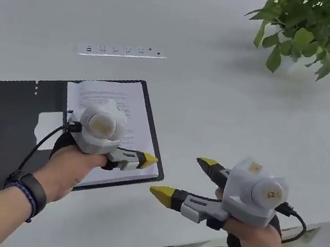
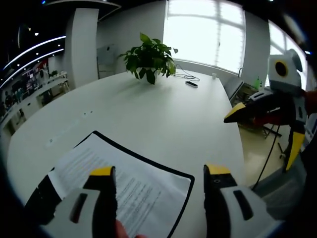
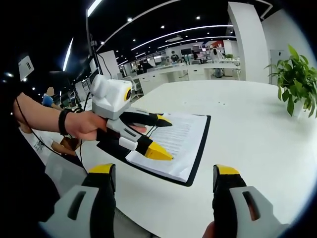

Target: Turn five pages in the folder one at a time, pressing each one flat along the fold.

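Left of the left gripper [image 3: 162, 137] runs the fold [image 1: 64, 96] of the open folder [image 1: 4, 131]. Right beneath its spread, empty jaws lies the top page [image 1: 126, 96], so a good turn (as I judge it) starts by lowering one tip to the page's free edge near the tips and pinching a single sheet only. Off to its right, the right gripper [image 1: 184, 176] hovers over the bare table [image 1: 231, 90] beside the folder, jaws likewise apart and empty, well placed to press along the fold once the sheet is over.
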Demonstrator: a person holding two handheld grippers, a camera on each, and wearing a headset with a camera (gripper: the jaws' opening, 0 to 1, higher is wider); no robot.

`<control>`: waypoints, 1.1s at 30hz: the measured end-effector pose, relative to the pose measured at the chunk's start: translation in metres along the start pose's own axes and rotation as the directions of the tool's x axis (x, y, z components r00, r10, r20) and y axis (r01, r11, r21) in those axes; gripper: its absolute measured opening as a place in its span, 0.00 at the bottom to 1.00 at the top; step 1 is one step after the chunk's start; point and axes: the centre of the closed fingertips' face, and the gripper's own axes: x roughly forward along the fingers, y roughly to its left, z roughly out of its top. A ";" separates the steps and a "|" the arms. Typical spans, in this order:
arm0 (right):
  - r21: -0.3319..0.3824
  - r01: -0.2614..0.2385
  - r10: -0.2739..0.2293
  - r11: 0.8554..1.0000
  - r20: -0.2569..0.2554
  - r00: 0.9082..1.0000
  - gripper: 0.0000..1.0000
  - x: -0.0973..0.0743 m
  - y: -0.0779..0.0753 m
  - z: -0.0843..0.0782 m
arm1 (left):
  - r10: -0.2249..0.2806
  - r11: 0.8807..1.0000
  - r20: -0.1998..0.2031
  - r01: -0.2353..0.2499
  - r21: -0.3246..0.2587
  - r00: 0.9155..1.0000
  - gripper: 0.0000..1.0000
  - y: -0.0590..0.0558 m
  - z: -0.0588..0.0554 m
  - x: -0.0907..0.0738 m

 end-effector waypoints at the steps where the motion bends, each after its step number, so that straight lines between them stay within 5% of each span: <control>1: -0.002 0.000 0.000 1.000 -0.002 1.000 0.80 0.000 -0.001 -0.001 | 0.001 1.000 -0.003 -0.001 -0.003 1.000 0.72 0.000 -0.002 0.002; 20: 0.020 -0.005 0.005 1.000 -0.027 1.000 0.79 -0.005 -0.006 -0.015 | 0.038 0.999 -0.127 -0.040 -0.017 0.991 0.71 -0.001 -0.051 0.041; 33: 0.015 -0.014 0.015 1.000 -0.056 0.998 0.78 -0.002 -0.014 -0.020 | 0.063 0.998 -0.135 -0.065 -0.008 0.989 0.70 -0.001 -0.057 0.041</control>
